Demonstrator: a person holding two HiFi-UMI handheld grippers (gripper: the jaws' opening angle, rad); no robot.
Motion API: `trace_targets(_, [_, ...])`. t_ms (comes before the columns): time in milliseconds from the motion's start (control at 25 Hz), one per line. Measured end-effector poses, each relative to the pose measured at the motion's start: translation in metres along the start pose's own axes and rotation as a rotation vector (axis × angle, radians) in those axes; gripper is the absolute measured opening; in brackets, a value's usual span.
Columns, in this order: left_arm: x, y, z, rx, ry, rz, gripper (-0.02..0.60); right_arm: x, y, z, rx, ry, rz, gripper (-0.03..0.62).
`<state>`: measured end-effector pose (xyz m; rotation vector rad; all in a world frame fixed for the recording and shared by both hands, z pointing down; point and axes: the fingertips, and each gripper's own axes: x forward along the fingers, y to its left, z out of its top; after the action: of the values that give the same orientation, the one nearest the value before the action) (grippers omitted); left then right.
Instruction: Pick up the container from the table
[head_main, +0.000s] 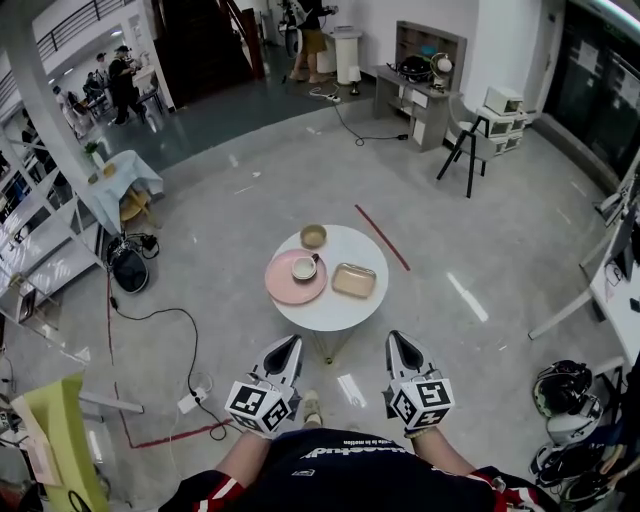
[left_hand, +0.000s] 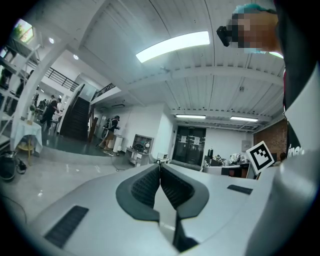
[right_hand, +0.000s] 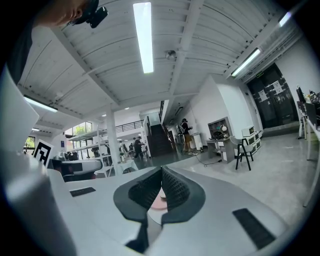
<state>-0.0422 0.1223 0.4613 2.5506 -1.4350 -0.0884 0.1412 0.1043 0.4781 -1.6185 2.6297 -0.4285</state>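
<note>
One round white tabletop (head_main: 335, 310) stands on the grey floor, and four things lie on it. The container (head_main: 354, 281), tan, shallow and rectangular, is on the right part of the tabletop, just beside one pink plate (head_main: 282, 286) on the left part. One cup (head_main: 304, 267) stands on this plate. One small beige bowl (head_main: 313, 236) sits at the far edge, apart from the container.

There are two grippers, both on the near side of the tabletop and not touching anything on it. The left gripper (head_main: 291, 343) and the right gripper (head_main: 396, 338) point toward the tabletop, and each one carries one marker cube, the left cube (head_main: 260, 405) and the right cube (head_main: 421, 402).

In the left gripper view the fingers (left_hand: 142, 187) are pressed together with nothing between them. In the right gripper view the fingers (right_hand: 176, 190) are also together and empty.

One red strip (head_main: 382, 238) lies on the floor beyond the tabletop.
</note>
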Motion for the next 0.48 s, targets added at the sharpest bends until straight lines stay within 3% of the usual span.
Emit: trace_targets(480, [0.049, 0.106, 0.039, -0.015, -0.04, -0.019, 0.025, 0.114, 0.024, 0.026, -0.006, -0.003, 0.003, 0.015])
